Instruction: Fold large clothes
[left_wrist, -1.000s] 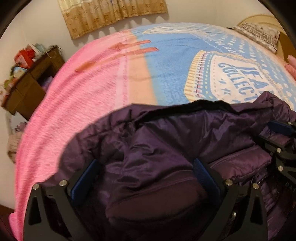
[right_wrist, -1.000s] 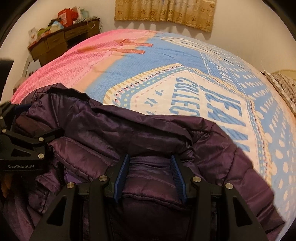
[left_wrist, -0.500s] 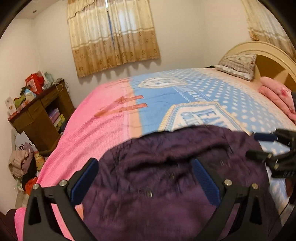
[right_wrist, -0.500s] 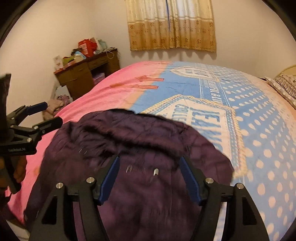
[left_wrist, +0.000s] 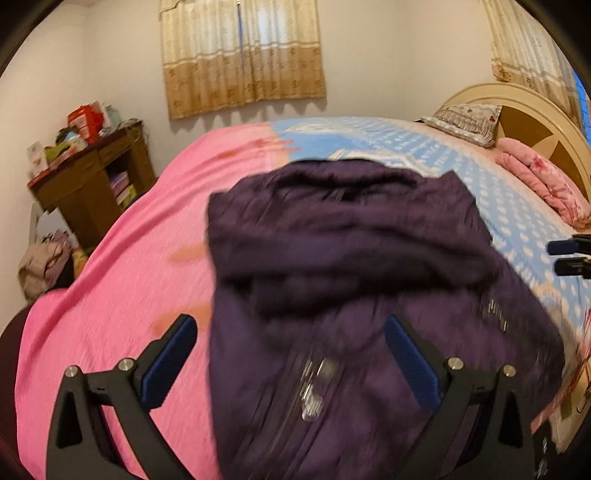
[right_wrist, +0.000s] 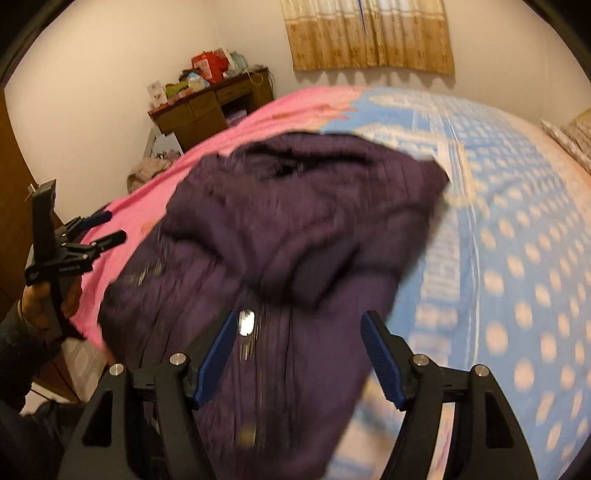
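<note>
The purple jacket (left_wrist: 347, 266) is lying folded into a bundle on the bed (left_wrist: 122, 280), straddling the line where the pink part of the cover meets the blue dotted part, near the bed's near edge. The left gripper (left_wrist: 291, 354) is hovering with its jaws spread wide, gripping nothing. The right gripper (right_wrist: 299, 350) has just been opening its jaws — no cloth is pinched between them. Far left, a cluttered wooden desk (right_wrist: 214, 107) is standing against the wall.

Both grippers stand spread with nothing pinched: left gripper (left_wrist: 291, 358) low in frame, right gripper (right_wrist: 299, 354) likewise, its fingers (right_wrist: 216, 356) having just widened
</note>
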